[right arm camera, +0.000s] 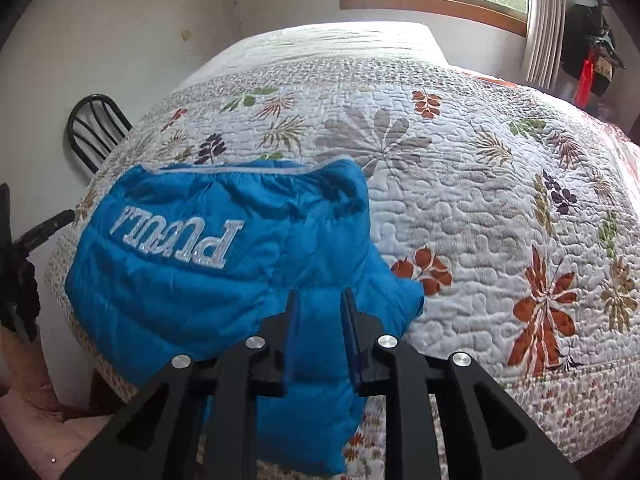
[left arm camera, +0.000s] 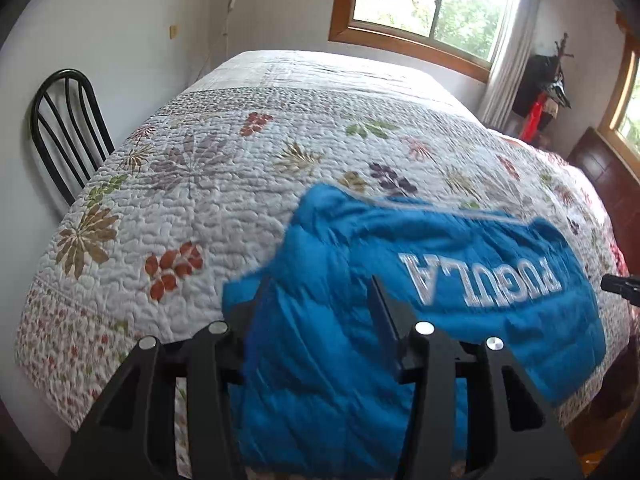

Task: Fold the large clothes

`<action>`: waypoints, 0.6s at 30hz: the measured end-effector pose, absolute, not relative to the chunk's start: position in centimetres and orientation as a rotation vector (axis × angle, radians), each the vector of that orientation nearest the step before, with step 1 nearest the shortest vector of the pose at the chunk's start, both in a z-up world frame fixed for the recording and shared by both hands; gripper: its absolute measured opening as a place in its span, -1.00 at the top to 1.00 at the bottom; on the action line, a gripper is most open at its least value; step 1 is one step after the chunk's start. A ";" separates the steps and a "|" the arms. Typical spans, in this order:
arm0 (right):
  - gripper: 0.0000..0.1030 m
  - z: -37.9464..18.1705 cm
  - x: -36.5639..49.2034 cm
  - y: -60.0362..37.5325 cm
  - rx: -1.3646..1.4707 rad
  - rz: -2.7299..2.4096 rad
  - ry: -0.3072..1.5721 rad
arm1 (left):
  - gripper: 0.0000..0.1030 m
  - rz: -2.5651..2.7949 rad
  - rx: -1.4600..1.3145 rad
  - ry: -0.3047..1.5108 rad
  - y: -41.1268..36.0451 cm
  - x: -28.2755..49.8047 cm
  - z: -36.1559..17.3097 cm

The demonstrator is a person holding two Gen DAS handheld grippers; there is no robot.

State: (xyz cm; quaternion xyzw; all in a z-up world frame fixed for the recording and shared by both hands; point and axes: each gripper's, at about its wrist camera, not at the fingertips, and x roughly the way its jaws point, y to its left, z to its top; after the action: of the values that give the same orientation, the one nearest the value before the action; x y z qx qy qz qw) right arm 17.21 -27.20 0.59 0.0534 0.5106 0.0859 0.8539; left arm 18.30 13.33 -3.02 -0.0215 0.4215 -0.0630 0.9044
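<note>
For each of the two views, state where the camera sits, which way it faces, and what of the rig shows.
Left wrist: behind the open left claw, facing up the bed toward the window; blue jacket ahead and right; right claw's tip at the right edge.
Right wrist: behind the right claw, narrowly parted over the jacket; same direction.
Shared: jacket, bed, window, black chair.
</note>
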 end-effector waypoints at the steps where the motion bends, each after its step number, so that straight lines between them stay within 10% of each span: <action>1: 0.68 0.6 16.6 -26.9 0.116 0.195 1.075 | 0.07 -0.135 -0.040 0.878 13.0 17.6 -3.3; 18: 0.81 -3.8 15.2 -25.3 0.136 0.167 1.196 | 0.04 -0.150 0.007 0.939 10.2 15.2 -7.6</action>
State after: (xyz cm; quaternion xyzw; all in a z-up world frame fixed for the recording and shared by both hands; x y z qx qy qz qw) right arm 15.21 -25.30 -3.81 0.0639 0.5618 0.0786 0.8210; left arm 15.21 10.18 -7.62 0.0036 0.4520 -0.0723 0.8891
